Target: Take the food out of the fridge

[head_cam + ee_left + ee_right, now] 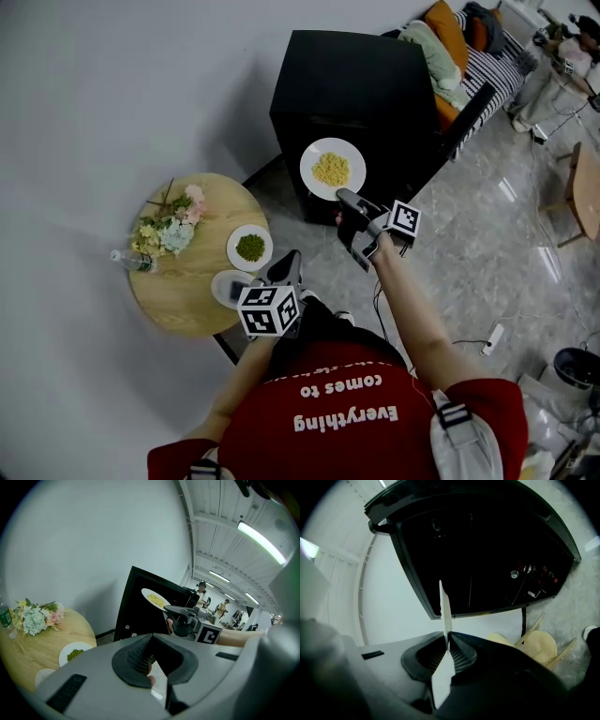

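My right gripper (345, 198) is closed on the rim of one white plate (312, 159). In the right gripper view the plate's edge shows as a thin white line pinched between the two pads. On this plate lies one heap of yellow food (331, 170), in small grains. I hold the plate level in the air, outside the one black fridge (356, 94) and close against its front.

My left gripper (284, 270) has its jaws together and there is nothing between them. It hangs just beside the near edge of the round wooden surface (187, 295), which stands to the left of the fridge.

On the surface I count four things:
- One second plate (235, 240), white, with a small heap of green food (250, 247) in the middle.
- One small dish (223, 284), white, at the edge nearest to my left gripper. I cannot tell what the grey thing in it is.
- One bunch of flowers (172, 228), pale blue, pink and yellow, lying on the far side.
- One clear bottle (131, 261), at the left edge. It has a green label, but the print is too small to read.

So there are two plates with food, one in my gripper and one on the surface.

The only writing I can read is on my red shirt (342, 401). It is in white letters, upside down from the head view: "Everything comes to".
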Demonstrator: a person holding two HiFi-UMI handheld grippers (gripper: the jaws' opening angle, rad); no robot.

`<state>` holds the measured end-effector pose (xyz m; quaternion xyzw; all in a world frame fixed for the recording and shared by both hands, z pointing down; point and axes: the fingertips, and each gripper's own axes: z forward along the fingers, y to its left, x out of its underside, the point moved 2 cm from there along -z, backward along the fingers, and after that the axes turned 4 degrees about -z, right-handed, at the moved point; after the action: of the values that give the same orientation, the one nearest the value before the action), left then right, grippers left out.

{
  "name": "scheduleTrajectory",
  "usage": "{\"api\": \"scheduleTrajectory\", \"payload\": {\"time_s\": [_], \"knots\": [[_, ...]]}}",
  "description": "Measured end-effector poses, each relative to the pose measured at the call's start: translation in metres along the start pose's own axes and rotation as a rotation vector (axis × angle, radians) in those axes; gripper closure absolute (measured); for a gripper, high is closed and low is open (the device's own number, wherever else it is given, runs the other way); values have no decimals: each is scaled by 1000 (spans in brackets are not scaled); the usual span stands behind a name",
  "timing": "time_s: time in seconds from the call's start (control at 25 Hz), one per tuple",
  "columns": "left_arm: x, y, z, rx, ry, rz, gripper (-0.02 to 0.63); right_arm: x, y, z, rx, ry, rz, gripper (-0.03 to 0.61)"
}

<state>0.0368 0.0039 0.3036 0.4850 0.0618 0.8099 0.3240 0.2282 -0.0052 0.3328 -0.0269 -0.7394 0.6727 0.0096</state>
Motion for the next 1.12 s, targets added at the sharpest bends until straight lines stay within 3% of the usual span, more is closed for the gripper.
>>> {"api": "scheduleTrajectory", "payload": {"time_s": [0.32, 0.6, 0.92, 1.12], "knots": [[0, -6, 0, 5, -6, 7, 609, 31, 21, -30, -35, 20, 7, 551], [2, -14, -4, 6, -9, 17, 609, 61, 33, -63, 12, 69, -132, 551], [4, -22, -6, 11, -8, 24, 609, 103, 43, -91, 15, 160, -179, 551], [25, -45, -25, 12, -10, 53, 609, 127, 52, -129, -4, 127, -205, 551]]}}
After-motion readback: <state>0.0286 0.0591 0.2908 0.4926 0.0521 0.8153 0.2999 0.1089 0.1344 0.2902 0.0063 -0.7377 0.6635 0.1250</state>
